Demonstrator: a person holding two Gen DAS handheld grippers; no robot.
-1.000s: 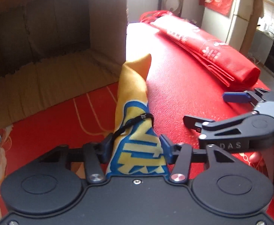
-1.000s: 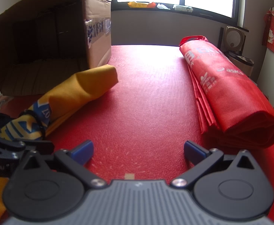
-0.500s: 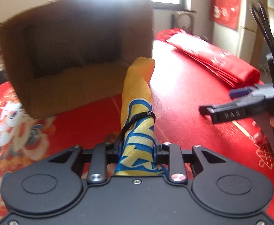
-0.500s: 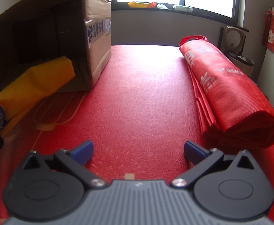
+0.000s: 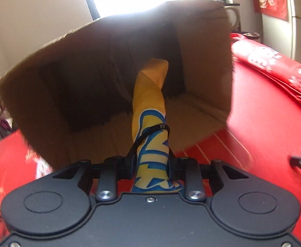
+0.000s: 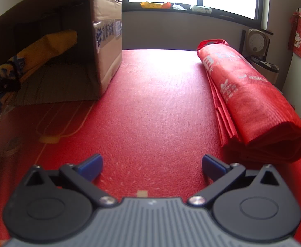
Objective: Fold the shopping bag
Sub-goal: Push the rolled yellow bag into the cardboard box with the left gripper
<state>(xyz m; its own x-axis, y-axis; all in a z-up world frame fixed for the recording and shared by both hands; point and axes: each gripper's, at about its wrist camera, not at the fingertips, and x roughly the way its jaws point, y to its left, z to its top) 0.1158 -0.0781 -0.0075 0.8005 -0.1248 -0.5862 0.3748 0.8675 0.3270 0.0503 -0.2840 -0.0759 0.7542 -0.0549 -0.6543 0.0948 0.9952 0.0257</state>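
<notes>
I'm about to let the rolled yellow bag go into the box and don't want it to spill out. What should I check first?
1. Left tool gripping the rolled yellow bag: ok, shut on its printed end.
2. Black cord around the roll: ok, looped on.
3. Bag's far end inside the cardboard box: ok, past the opening.
4. Bag resting on the box floor: cannot tell; it looks raised.
5. Right tool out of the way: ok, open over the red table cover.
6. Folded red bags clear of the box: ok.
</notes>
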